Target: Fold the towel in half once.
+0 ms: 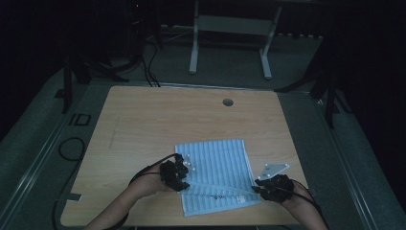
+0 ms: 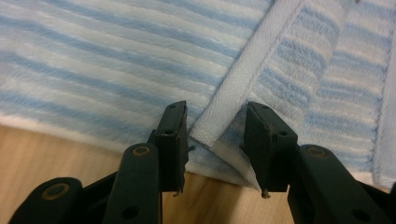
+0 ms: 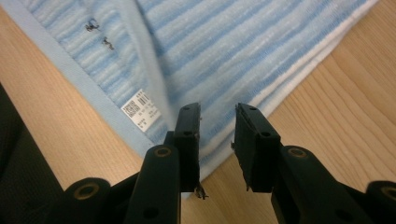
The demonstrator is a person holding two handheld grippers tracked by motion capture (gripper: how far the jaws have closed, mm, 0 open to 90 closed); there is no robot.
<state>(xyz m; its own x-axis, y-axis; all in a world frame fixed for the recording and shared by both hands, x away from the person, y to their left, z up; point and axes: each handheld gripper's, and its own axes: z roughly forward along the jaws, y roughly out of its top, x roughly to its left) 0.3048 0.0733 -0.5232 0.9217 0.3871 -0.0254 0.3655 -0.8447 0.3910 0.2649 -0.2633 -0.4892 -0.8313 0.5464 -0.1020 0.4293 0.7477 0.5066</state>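
Blue-and-white striped towel (image 1: 218,175) lies on the wooden table (image 1: 143,124), toward the person's edge, already doubled over: in the high view a folded flap runs across its near part, and the right gripper view shows stacked layers at the towel's edge plus a small white care label (image 3: 141,108).

Left gripper (image 1: 174,173) sits at the towel's left edge. In its own view the jaws stand partly apart, with a white hemmed corner (image 2: 212,128) of the upper layer lying in the gap; the pads do not press on it (no grip, as far as I can see).

Right gripper (image 1: 274,188) sits at the towel's near right corner. Its jaws are likewise partly apart, straddling the layered edge without pinching it.

Judgement on progress: at least one fold looks done and laid flat. The towel is still a fairly broad shape, so a further fold probably remains. For that, both grippers would need to close on the corners they now straddle. Whether the flap edges line up squarely is hard to tell in the dim high view.
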